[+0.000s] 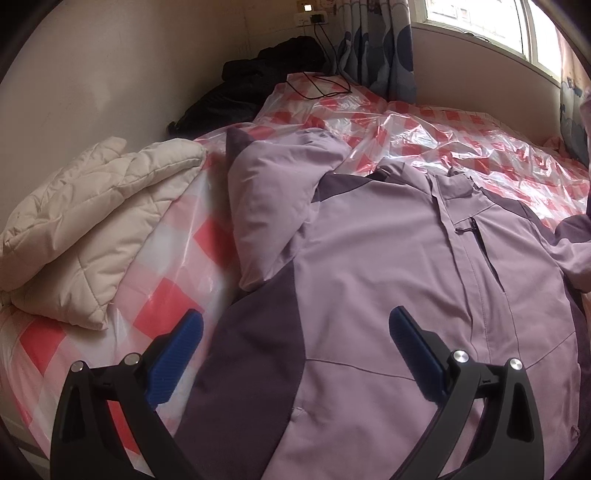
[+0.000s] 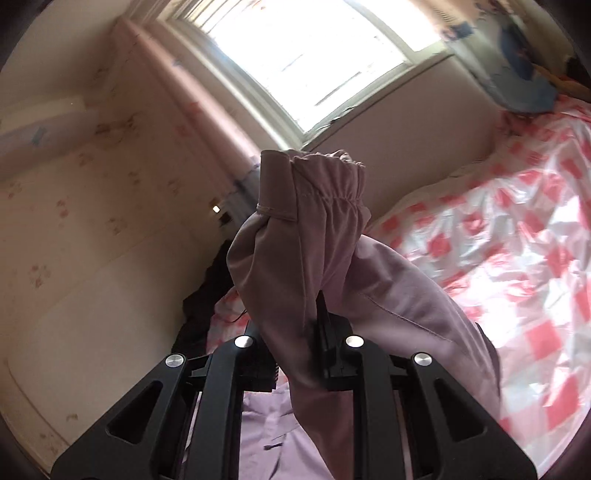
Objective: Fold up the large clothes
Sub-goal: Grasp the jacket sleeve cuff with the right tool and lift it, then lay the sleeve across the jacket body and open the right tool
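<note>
Across the whole lower and right part of the left wrist view we see the bed [image 1: 177, 258], covered in a red-and-white checked sheet under glossy clear plastic. On it, filling the centre and lower right of that frame, lies the lilac jacket [image 1: 388, 280], front side up, with darker purple panels at the shoulder and side, a closed front placket and a small zipped chest pocket. Its left-hand sleeve is folded up toward the upper middle of the frame. At the left edge a cream quilted coat [image 1: 88, 229] sits folded on the bed, just beside the jacket but apart from it. In the upper middle, against the wall, a black garment [image 1: 236, 92] is heaped, with a black cable [image 1: 321, 86] lying on the sheet near it. A window [image 1: 476, 22] and a blue-patterned curtain [image 1: 380, 44] occupy the upper right.

At the bottom of this view our left gripper [image 1: 295, 332] hangs over the jacket's hem with its blue pads spread wide, holding nothing.

In the right wrist view our right gripper [image 2: 314, 321] is clamped on the jacket's sleeve [image 2: 306, 236], whose elastic cuff [image 2: 332, 181] stands up at centre frame in front of the bright window.
</note>
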`<act>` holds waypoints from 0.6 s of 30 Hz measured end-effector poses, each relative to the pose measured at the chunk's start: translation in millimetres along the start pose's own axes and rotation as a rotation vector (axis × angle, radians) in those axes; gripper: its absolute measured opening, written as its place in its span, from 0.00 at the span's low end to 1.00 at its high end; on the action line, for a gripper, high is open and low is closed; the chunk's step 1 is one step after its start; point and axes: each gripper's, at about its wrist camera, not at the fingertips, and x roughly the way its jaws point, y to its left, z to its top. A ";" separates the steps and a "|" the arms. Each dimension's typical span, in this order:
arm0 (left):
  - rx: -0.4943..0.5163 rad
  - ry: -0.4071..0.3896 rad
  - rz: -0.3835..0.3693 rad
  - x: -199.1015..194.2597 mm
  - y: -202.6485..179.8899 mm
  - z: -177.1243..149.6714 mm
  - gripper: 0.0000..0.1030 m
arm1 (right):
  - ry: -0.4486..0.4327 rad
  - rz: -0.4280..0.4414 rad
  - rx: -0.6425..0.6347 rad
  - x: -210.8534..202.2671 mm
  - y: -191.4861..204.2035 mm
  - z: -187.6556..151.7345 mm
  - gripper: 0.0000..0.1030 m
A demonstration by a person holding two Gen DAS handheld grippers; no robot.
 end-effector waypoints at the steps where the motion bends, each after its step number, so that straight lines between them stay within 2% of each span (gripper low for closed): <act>1: -0.011 0.000 0.001 -0.8 6.4 -1.1 0.93 | 0.031 0.026 -0.034 19.0 21.5 -8.1 0.15; 7: -0.074 -0.002 0.005 -6.3 41.8 -6.3 0.93 | 0.212 0.140 -0.188 111.6 114.2 -88.3 0.15; 9: -0.093 -0.004 0.008 -7.8 51.0 -7.4 0.93 | 0.270 0.172 -0.205 128.6 139.5 -121.3 0.15; 14: -0.115 -0.018 0.026 -13.4 67.0 -6.1 0.93 | 0.433 0.221 -0.239 182.4 175.9 -208.7 0.15; 18: -0.085 -0.050 0.047 -21.4 71.5 6.4 0.93 | 0.647 0.201 -0.307 224.5 189.4 -296.0 0.17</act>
